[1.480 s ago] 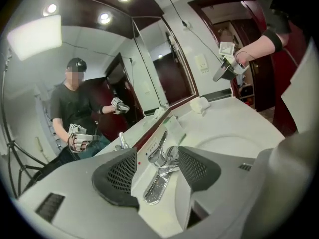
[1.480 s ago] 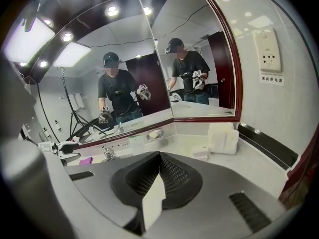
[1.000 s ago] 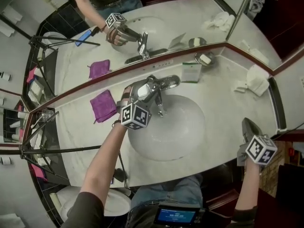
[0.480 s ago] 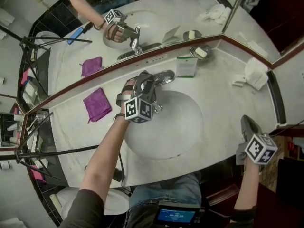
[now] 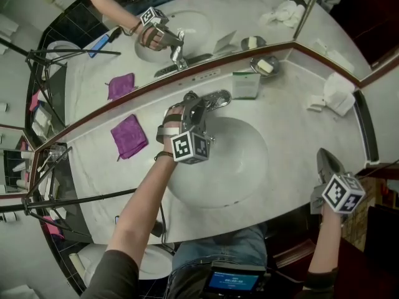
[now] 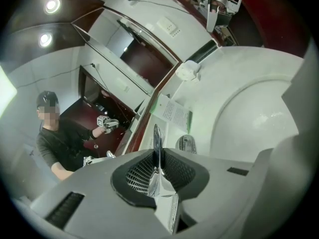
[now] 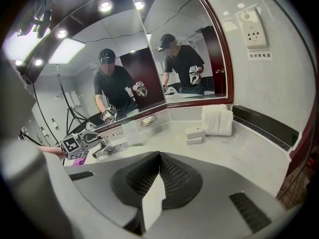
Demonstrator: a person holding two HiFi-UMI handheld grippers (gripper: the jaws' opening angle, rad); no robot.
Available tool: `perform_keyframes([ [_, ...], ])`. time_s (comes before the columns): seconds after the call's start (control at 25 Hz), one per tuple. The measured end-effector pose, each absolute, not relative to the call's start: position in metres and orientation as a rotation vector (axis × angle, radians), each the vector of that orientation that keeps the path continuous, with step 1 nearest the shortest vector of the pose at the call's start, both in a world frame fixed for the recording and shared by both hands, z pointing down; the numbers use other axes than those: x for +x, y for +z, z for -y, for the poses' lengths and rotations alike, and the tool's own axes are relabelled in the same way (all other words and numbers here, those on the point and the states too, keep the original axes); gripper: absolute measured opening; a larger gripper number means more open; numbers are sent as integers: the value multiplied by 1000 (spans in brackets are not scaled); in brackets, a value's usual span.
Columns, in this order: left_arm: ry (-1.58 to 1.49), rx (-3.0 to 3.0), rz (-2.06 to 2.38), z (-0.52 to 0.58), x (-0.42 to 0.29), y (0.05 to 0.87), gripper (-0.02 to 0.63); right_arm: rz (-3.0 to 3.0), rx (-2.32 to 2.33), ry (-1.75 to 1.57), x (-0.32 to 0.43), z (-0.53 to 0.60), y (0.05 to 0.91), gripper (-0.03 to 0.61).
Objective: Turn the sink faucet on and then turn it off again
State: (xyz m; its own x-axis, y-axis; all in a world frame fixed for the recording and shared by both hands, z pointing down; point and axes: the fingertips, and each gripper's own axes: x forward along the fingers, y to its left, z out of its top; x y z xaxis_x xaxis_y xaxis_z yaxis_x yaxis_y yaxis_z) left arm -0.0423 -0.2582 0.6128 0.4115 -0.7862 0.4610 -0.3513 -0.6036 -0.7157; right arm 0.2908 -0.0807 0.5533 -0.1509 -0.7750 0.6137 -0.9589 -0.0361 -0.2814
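The left gripper (image 6: 158, 169) sits at the centre of the head view. Its jaws have just been closing, and they now pinch the thin chrome lever (image 6: 157, 146) of the faucet (image 5: 215, 98), which stands edge-on between the pads. The grip looks narrow and close to the lever's root, so it probably needs firming before any load goes on, because polished metal is likely to slide out of a light pinch. The lever should then be moved slowly along its own arc, with the wrist following that arc so the blade is not twisted sideways. No water shows in the sink (image 5: 240, 167) just below, so I judge that the turning-on step is only starting. The stroke should stop as soon as a stream appears and then be reversed with the same grip. The card (image 5: 245, 85) and soap dish (image 5: 265, 65), further along the back ledge toward the upper right, are well clear of the stroke. The right gripper (image 7: 158, 178) is closed with nothing between its jaws. It hangs at the lower right off the counter (image 5: 293, 123) and can wait there.
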Motion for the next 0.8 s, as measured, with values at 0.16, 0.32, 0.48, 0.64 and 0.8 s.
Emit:
perform_keyframes([
  [0.16,-1118,-2137,-959,258,-43,613,52,1987,1825,970,284,89,552,18],
  [0.32,-1124,-2113,-931,256,-40,614,52,1984,1826,956,286,93,551,18],
  [0.48,-1155,-2042,-862,249,-35,620,52,1983,1826,948,284,96,550,18],
  [0.64,-1195,-1942,-790,243,-29,627,55,1976,1827,955,282,96,550,18],
  [0.8,-1204,-1897,-773,242,-28,630,54,1976,1818,960,281,96,553,18],
])
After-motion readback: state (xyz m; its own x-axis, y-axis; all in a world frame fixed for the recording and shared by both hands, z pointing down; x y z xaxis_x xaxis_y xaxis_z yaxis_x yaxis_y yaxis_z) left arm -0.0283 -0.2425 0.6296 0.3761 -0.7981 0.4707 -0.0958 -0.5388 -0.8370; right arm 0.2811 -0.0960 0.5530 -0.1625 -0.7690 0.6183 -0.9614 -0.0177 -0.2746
